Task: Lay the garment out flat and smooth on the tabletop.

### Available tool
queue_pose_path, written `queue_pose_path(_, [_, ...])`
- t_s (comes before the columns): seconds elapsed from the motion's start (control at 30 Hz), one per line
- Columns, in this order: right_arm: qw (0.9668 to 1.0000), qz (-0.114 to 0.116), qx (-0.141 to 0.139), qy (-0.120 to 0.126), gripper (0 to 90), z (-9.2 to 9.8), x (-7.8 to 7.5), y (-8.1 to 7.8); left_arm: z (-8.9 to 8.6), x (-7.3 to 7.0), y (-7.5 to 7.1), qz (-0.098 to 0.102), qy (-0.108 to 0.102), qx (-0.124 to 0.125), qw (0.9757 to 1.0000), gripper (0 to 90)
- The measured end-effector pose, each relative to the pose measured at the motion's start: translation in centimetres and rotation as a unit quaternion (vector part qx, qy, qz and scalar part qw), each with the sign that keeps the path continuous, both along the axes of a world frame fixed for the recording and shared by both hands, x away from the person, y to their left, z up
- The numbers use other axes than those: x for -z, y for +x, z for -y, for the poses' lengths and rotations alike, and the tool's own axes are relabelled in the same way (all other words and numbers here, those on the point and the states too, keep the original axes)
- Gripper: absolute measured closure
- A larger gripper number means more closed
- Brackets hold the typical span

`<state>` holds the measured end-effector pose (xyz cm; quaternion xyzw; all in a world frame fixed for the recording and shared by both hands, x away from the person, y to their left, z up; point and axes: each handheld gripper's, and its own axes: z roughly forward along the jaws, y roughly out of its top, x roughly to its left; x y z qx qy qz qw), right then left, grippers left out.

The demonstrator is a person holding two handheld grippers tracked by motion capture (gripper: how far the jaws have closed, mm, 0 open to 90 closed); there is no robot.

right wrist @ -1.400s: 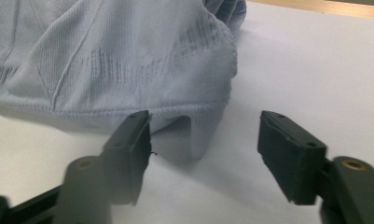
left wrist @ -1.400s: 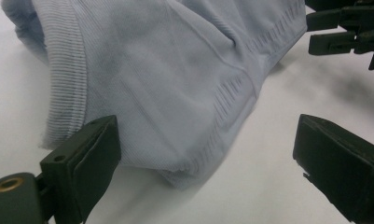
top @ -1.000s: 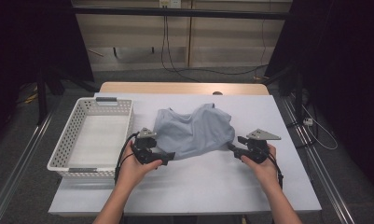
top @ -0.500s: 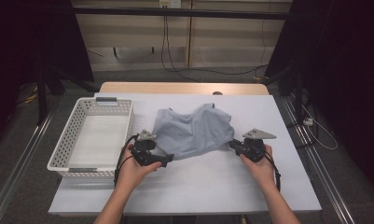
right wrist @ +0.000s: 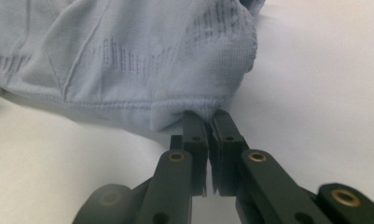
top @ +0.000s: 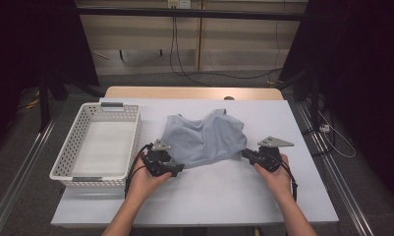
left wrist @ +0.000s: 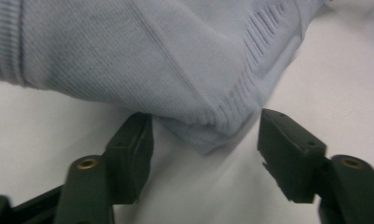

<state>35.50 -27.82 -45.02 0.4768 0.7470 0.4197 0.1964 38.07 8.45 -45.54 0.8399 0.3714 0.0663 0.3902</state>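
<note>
The top's (top: 204, 140) hem is being pinched by the right gripper (right wrist: 208, 122); the left gripper (left wrist: 205, 140), closing with jaws still apart, risks missing its corner.

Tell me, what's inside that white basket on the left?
The white basket looks empty: through its open top you see a bare pale bottom. The light blue garment lies beside it on the table, not in it. The near wall hides a thin strip of floor.
</note>
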Motion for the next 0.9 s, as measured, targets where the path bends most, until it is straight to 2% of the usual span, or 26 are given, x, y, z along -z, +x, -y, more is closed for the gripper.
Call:
queue_pose_path(0.1, [1.0, -0.001, -0.004, 0.002, 86.5, 0.0, -0.1, -0.1, 0.1, 0.1, 0.0, -0.005, 0.004, 0.005, 1.0, 53.0])
queue_pose_path(0.3, [1.0, 0.001, -0.006, 0.003, 86.5, -0.1, -0.2, -0.3, 0.3, 0.1, 0.1, -0.005, 0.015, 0.01, 0.9998, 62.0])
queue_pose_path(0.53, [1.0, 0.003, -0.005, 0.004, 86.5, 0.0, -0.2, -0.4, 0.5, 0.1, 0.0, -0.016, 0.011, 0.007, 0.9998, 77.3])
queue_pose_path(0.7, [1.0, 0.003, -0.001, 0.004, 86.6, 0.1, -0.3, -0.4, 0.3, -0.2, 0.0, -0.047, -0.011, 0.009, 0.9988, 82.5])
queue_pose_path(0.8, [1.0, 0.004, 0.001, 0.006, 86.7, 0.3, -0.4, -0.4, 0.3, -0.5, 0.0, -0.051, -0.019, 0.008, 0.9985, 83.4])
queue_pose_path(0.83, [0.9999, 0.005, 0.004, 0.008, 86.8, 0.5, -0.5, -0.4, 0.2, -1.0, 0.0, -0.057, -0.032, 0.011, 0.9978, 83.6])
queue_pose_path(0.87, [0.9999, 0.006, 0.005, 0.01, 86.9, 0.6, -0.5, -0.4, 0.2, -1.0, 0.0, -0.057, -0.032, 0.011, 0.9978, 83.7])
queue_pose_path(0.9, [0.9999, 0.008, 0.006, 0.01, 86.8, 0.8, -0.6, -0.4, 0.0, -1.6, -0.1, -0.055, -0.042, 0.01, 0.9975, 83.9])
